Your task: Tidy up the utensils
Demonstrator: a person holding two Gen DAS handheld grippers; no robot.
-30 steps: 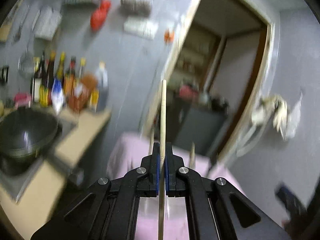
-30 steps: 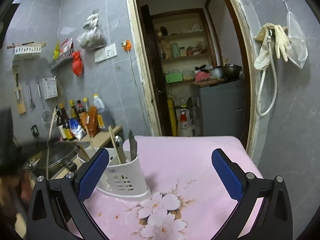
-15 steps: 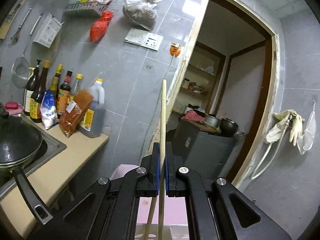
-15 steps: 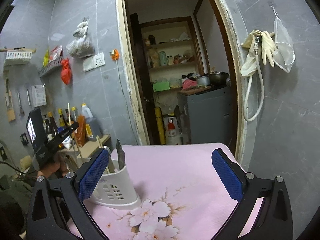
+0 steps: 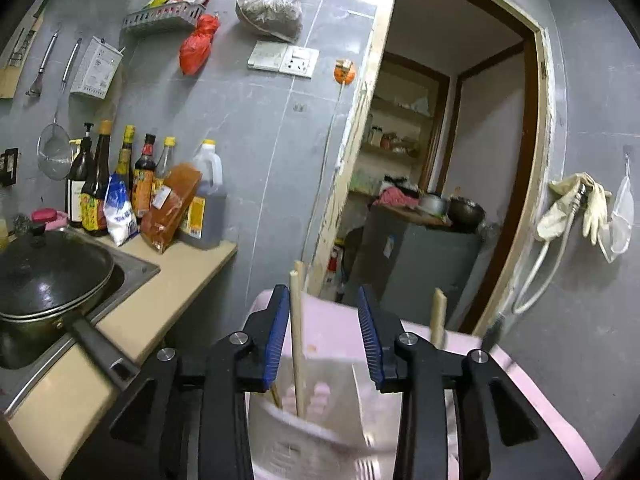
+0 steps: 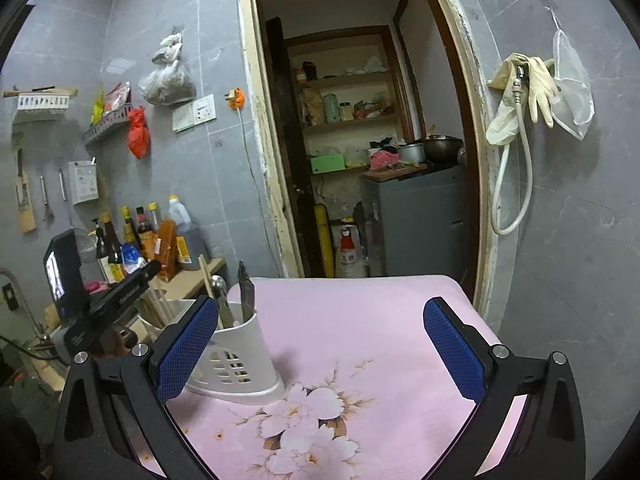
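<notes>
Hovering my left gripper (image 5: 323,336) right over the white utensil holder (image 6: 236,364), jaws just been opening & now parted partway. One wooden chopstick (image 5: 296,344) stands upright between them, close by the left blue pad (image 5: 278,336), lower end down inside the holder; can't tell if pad & stick still touch, but nothing pinches it. A 2nd stick tip (image 5: 437,314) pokes up just right of the gripper.

My right gripper (image 6: 320,352) sits low over the pink floral cloth (image 6: 360,320), jaws spread wide, nothing in them. From the right wrist cam the holder stands on the cloth's left part, partly behind my left finger pad (image 6: 188,350). In it: several chopsticks (image 6: 206,280), a metal spoon handle (image 6: 220,292), a dark knife-like blade (image 6: 247,292), all leaning up out of the top. The left gripper shows there too, angled over the holder's far-left compartment.

Bkgd: countertop (image 5: 172,288) w/ sauce bottles (image 5: 120,184), black wok (image 5: 44,276) in the sink, grey tiled wall, open doorway (image 6: 360,140) to a pantry, rubber gloves (image 6: 524,88) hanging at right.
</notes>
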